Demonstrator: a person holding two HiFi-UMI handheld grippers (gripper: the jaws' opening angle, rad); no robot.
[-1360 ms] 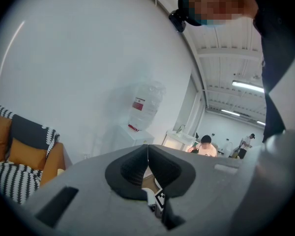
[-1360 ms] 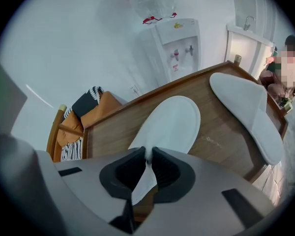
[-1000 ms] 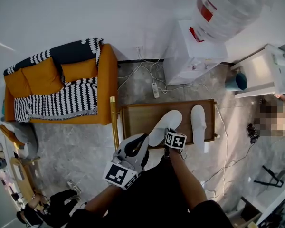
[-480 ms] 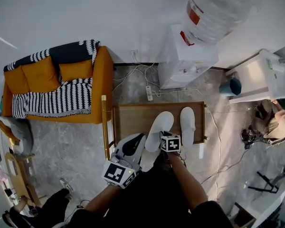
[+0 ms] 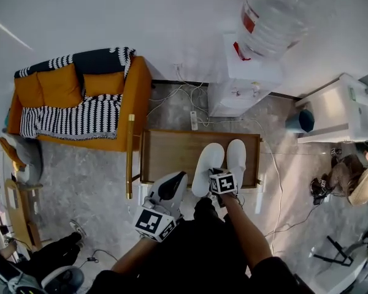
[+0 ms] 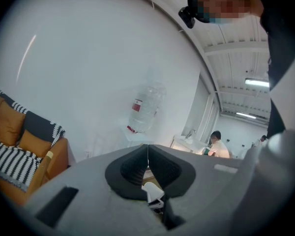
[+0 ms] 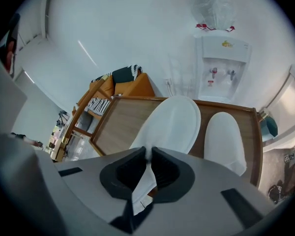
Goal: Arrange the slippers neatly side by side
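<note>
Bright, even light from ceiling strips [image 6: 257,83]; gripper views curve and darken at edges.

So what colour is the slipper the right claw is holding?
Plain white slipper, clearest in the right gripper view.

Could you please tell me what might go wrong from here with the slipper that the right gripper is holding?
1. The right gripper pinches only the thin heel edge of the held slipper, so it may slip free or flop when moved.
2. That slipper lies with its toe angled towards the second slipper. Swinging it straight could nudge the second one towards the table's right rim.
</note>
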